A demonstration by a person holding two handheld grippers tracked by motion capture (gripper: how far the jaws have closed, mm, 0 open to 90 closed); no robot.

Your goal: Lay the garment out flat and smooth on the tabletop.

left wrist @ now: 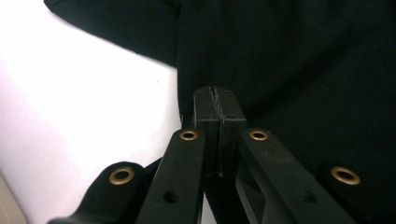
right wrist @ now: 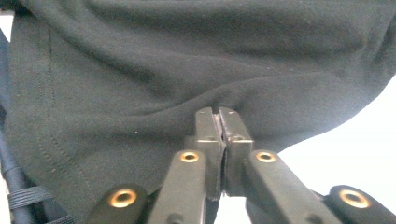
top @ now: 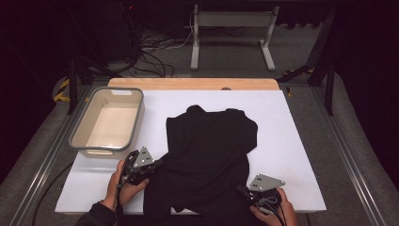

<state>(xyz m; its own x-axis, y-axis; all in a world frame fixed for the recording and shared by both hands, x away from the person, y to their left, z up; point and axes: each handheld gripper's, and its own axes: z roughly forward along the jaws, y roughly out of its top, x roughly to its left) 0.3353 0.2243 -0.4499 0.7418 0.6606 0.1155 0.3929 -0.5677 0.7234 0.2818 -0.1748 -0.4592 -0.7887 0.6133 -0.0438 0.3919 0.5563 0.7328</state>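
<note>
High view: the black shirt [top: 207,155] lies on the white table [top: 291,155], its bottom edge cut off. The left gripper [top: 155,165] and right gripper [top: 242,190] each pinch a side, jaws pressed together on cloth

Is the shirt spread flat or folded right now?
Partly folded: the shirt lies rumpled on the table, its top doubled over, with both the left gripper and right gripper at its edges.
</note>
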